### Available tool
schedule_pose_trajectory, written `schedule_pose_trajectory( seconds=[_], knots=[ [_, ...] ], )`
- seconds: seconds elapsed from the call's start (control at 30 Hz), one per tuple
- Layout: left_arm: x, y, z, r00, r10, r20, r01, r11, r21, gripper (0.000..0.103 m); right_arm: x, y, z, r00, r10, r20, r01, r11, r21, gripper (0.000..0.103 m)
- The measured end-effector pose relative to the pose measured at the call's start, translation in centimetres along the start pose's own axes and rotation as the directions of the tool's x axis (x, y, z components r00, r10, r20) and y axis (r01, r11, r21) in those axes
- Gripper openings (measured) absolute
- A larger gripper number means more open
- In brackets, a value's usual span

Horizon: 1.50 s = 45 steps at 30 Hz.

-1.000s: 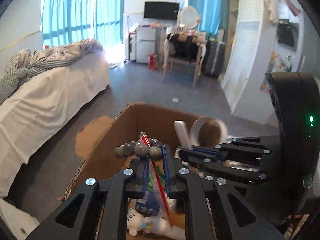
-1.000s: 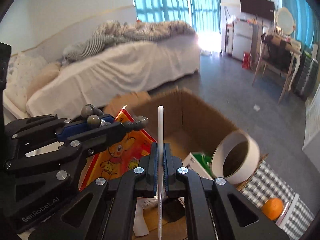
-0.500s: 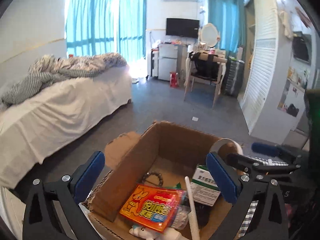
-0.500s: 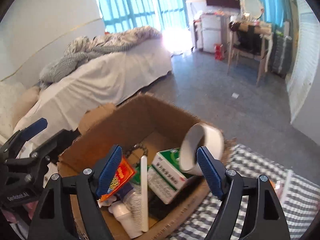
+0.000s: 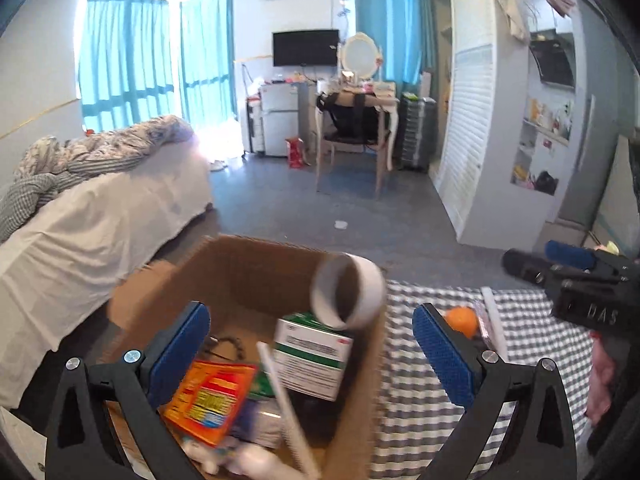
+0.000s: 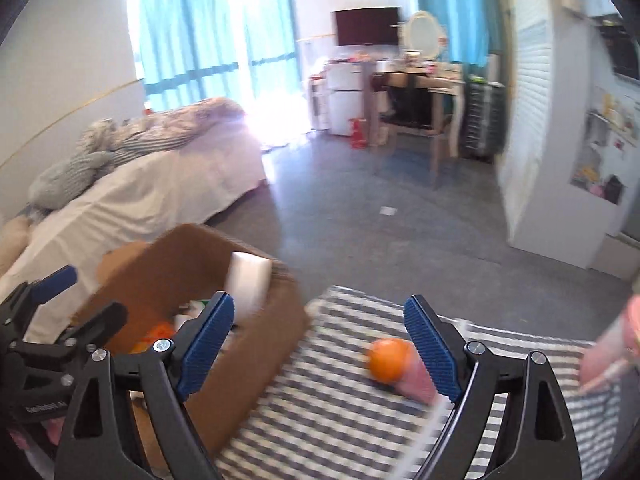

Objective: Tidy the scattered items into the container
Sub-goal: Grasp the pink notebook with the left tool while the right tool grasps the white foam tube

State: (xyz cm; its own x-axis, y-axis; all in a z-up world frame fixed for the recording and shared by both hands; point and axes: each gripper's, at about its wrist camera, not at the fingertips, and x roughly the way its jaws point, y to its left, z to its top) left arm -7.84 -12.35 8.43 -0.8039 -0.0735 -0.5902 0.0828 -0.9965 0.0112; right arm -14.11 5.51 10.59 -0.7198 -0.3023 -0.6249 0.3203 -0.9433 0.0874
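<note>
An open cardboard box (image 5: 256,268) stands at the left end of a checked cloth (image 5: 436,408). In it lie an orange packet (image 5: 208,400), a green-and-white carton (image 5: 312,356), a white comb (image 5: 288,404), a bead bracelet (image 5: 228,344) and a white tape roll (image 5: 348,292) leaning on the right wall. My left gripper (image 5: 312,352) is open and empty above the box. My right gripper (image 6: 320,344) is open and empty over the cloth, right of the box (image 6: 168,264). An orange (image 6: 388,360) lies on the cloth by its right finger, next to a pink item (image 6: 416,384).
A bed (image 5: 92,216) with white sheets is to the left. A grey floor, a chair and dressing table (image 5: 356,120) lie beyond. A white slatted partition (image 5: 468,128) stands at the right. A white strip (image 5: 494,320) lies on the cloth near the orange (image 5: 462,320).
Both grippers opened: the left let go of the orange packet and bracelet, the right let go of the white comb, all now in the box. Both then pulled back; the right swung right over the cloth.
</note>
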Motion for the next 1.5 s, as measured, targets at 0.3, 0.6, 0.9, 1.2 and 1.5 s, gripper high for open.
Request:
schedule_pose_trajectory(
  seconds=[0.3, 0.6, 0.9, 1.2, 1.5],
  knots=[
    [3.5, -8.9, -0.9, 0.989, -0.104, -0.101, 0.104, 0.995, -0.001, 0.103, 0.6, -13.3, -3.0, 0.986, -0.129, -0.109, 0.148, 0.971, 0.190, 0.087],
    [10.2, -13.8, -1.2, 0.960, -0.106, -0.260, 0.089, 0.993, -0.078, 0.103, 4.3, -12.7, -8.7, 0.964, -0.099, -0.248, 0.112, 0.993, 0.037, 0.087],
    [14.5, -17.4, -3.0, 0.919, -0.132, -0.370, 0.124, 0.991, -0.046, 0.103, 7.4, -11.1, -11.9, 0.945, 0.038, -0.324, -0.032, 0.999, 0.023, 0.078],
    [17.2, -19.8, -4.6, 0.867, -0.164, -0.470, 0.178, 0.984, -0.014, 0.073, 7.5, -10.9, -12.6, 0.951, -0.017, -0.308, 0.021, 1.000, 0.009, 0.034],
    [15.6, -20.0, -3.9, 0.863, -0.223, -0.453, 0.251, 0.968, 0.002, 0.019, 5.4, -11.5, -12.9, 0.952, 0.083, -0.296, -0.053, 0.993, 0.108, 0.007]
  ],
)
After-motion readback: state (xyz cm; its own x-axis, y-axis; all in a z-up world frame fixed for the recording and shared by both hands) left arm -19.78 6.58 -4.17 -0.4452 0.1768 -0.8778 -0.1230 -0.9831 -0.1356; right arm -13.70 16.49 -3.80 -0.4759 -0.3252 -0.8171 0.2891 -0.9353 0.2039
